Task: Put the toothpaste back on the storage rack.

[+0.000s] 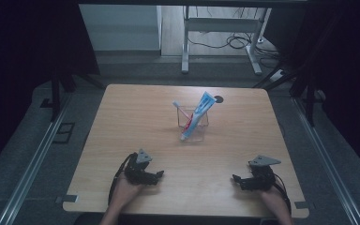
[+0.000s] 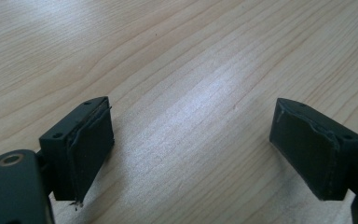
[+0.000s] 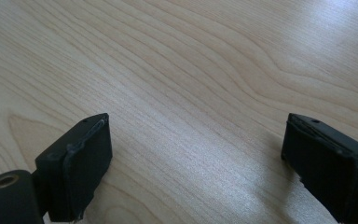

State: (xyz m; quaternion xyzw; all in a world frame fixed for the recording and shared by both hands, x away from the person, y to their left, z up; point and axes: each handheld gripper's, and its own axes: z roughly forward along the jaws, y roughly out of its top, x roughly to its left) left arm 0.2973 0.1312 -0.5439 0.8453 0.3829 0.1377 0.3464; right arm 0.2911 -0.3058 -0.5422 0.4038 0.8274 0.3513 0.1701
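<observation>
Both the left gripper (image 1: pixel 159 174) and right gripper (image 1: pixel 235 178) rest near the wooden table's (image 1: pixel 122 122) front edge, jaws spread and empty, while the toothpaste tube (image 1: pixel 197 115) and toothbrush (image 1: pixel 180 108) lean in a clear holder (image 1: pixel 193 130) mid-table, best approached slowly from above.

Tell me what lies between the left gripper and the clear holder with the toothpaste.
Nothing: in the high view, bare wooden table runs from the left gripper to the clear holder holding the toothpaste tube.
</observation>
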